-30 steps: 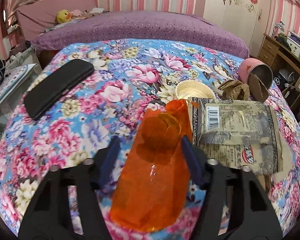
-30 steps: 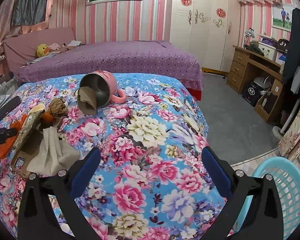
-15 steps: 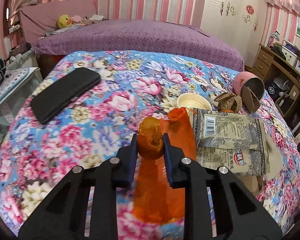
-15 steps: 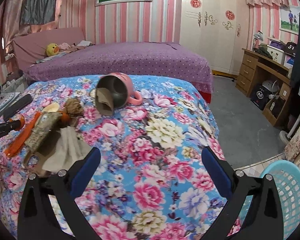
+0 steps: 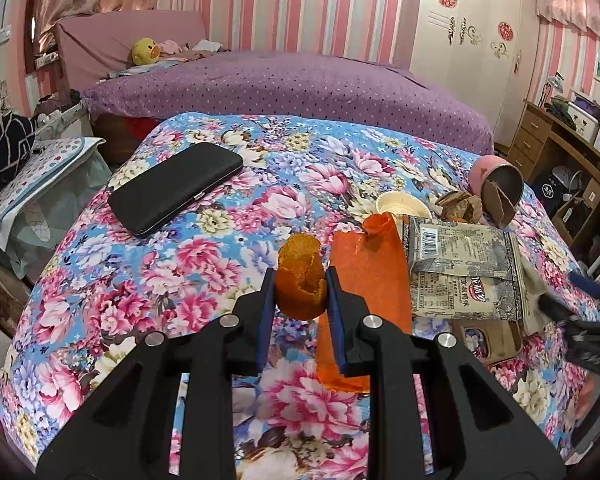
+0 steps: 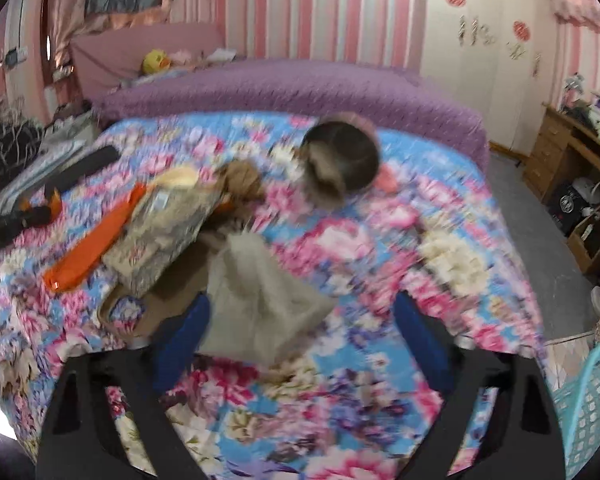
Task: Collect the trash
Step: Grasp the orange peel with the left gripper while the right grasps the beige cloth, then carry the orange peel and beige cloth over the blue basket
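My left gripper (image 5: 300, 277) is shut on a curled piece of orange peel (image 5: 299, 258), held just above the floral bedspread (image 5: 204, 280). Behind it lie a flat orange wrapper (image 5: 366, 276) and a printed snack bag (image 5: 462, 268). In the blurred right wrist view, my right gripper (image 6: 300, 312) hangs over a crumpled pale paper (image 6: 256, 292). Its jaws are closing. The paper lies between them near the left finger, and the pads do not press on it.
A pink mug (image 5: 496, 184) lies on its side with brown card in its mouth, beside a brown paper wad (image 5: 460, 206) and a white paper cup (image 5: 400, 204). A black case (image 5: 176, 188) lies at the left. A turquoise basket (image 6: 592, 408) stands off the bed's right edge.
My left gripper closed on the orange peel and lifted it off the orange wrapper. My right gripper swung left over the pale paper, and its jaws have narrowed.
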`<state>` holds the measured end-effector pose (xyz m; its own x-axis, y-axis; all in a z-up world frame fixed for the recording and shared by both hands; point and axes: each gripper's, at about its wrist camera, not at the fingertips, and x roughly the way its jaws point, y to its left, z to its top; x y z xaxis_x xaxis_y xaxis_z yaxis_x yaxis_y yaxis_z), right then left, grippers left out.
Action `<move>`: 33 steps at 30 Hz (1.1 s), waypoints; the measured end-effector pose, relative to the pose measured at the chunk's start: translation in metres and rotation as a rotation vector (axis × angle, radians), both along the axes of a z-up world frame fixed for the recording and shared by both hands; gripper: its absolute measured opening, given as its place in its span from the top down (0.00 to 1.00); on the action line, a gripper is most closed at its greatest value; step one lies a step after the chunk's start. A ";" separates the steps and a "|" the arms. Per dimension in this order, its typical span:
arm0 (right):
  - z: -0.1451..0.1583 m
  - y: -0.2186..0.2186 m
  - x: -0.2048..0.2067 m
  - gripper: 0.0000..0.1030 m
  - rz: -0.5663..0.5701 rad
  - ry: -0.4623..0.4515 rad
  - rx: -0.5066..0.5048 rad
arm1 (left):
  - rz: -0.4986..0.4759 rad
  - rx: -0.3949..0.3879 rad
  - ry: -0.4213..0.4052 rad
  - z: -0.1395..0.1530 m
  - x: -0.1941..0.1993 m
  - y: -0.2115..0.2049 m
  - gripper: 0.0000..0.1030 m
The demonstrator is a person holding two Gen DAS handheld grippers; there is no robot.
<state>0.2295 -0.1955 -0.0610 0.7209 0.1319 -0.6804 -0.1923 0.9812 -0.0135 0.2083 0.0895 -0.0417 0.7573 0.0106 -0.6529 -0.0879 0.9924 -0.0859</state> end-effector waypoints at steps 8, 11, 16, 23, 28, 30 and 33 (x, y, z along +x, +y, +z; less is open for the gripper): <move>-0.012 0.007 0.004 0.67 0.071 0.054 0.037 | 0.009 -0.009 -0.011 0.003 0.000 0.002 0.78; -0.005 0.004 -0.001 0.75 0.064 0.015 0.038 | 0.007 -0.006 -0.016 0.004 -0.001 0.000 0.78; 0.010 -0.019 -0.013 0.76 0.023 -0.043 0.035 | -0.002 -0.004 -0.026 0.007 -0.003 -0.007 0.78; 0.020 -0.063 -0.033 0.76 -0.045 -0.081 0.031 | -0.021 -0.004 -0.049 0.015 -0.008 -0.023 0.78; 0.025 -0.087 -0.049 0.76 -0.072 -0.101 0.026 | -0.047 0.010 -0.058 0.018 -0.016 -0.044 0.78; 0.025 -0.095 -0.054 0.76 -0.078 -0.105 0.024 | -0.061 0.015 -0.066 0.021 -0.020 -0.053 0.78; 0.027 -0.107 -0.062 0.76 -0.089 -0.116 0.018 | -0.077 0.019 -0.081 0.024 -0.026 -0.068 0.78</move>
<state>0.1671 -0.3026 -0.0345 0.8041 0.0757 -0.5896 -0.1030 0.9946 -0.0127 0.1828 0.0216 -0.0176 0.8068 -0.0375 -0.5897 -0.0050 0.9975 -0.0703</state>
